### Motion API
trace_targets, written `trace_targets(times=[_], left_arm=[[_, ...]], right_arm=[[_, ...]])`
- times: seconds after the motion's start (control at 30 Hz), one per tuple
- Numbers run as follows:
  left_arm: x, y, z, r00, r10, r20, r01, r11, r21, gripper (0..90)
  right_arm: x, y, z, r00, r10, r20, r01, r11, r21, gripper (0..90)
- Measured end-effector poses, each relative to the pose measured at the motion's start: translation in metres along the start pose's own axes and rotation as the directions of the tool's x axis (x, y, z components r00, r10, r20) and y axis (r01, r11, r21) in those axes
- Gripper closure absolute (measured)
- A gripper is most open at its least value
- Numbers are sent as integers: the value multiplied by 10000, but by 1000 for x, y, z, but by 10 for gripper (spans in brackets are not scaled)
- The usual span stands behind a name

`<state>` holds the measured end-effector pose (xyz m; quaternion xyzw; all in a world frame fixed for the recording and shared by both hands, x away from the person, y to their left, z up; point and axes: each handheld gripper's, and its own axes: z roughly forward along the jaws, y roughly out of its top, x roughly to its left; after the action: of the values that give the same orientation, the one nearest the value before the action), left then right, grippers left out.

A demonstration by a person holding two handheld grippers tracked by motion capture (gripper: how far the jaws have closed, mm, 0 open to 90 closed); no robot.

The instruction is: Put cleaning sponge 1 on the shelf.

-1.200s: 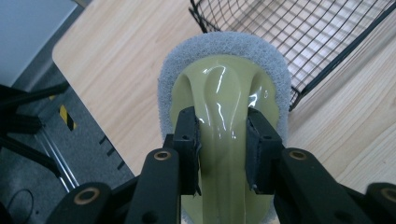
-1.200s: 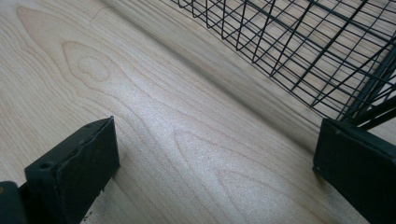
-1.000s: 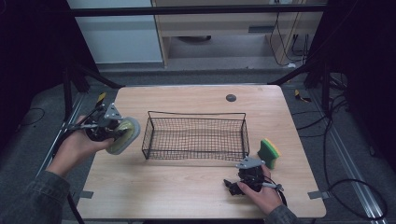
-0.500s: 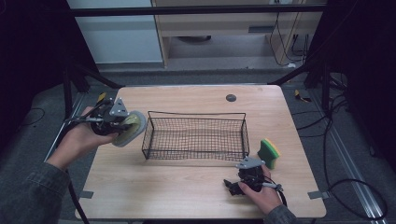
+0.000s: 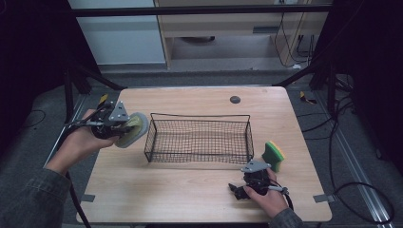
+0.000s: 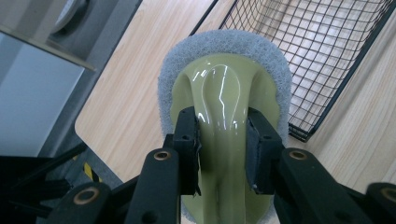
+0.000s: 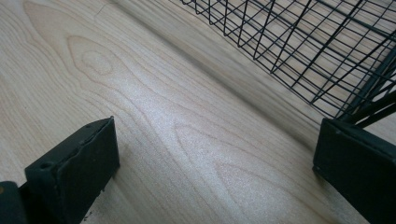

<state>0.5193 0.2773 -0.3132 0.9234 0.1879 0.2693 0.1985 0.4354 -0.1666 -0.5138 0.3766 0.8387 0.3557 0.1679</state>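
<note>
The wire basket (image 5: 198, 137) sits mid-table, and over the last second I've carried my scrubber (image 5: 131, 129) up beside its left wall (so dropping it in looks next). My left gripper (image 6: 223, 140) clamps its green handle; my right gripper (image 7: 215, 172) rests gaping and empty on the table

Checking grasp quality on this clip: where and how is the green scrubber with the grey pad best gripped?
By its raised, narrow handle ridge, coming from the handle's tail end, jaws either side. The left gripper holds the scrubber so: pads clamp the ridge's waist, the wide grey pad faces away, free to go into the wire basket.
</note>
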Motion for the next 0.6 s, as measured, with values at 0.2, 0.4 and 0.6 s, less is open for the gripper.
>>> trace_targets(times=[0.2,0.4,0.6], left_arm=[[-4,9,3,9996,294,-39,-294,9994,177,689],[-5,20,-2,9980,634,-3,-634,9979,112,689],[-10,31,0,9954,955,103,-955,9954,0,689]], right_arm=[[1,0,-1,9998,168,82,-168,9999,14,4],[1,-1,-1,9994,298,151,-298,9996,29,4],[1,-1,-1,9994,297,161,-298,9995,46,4]])
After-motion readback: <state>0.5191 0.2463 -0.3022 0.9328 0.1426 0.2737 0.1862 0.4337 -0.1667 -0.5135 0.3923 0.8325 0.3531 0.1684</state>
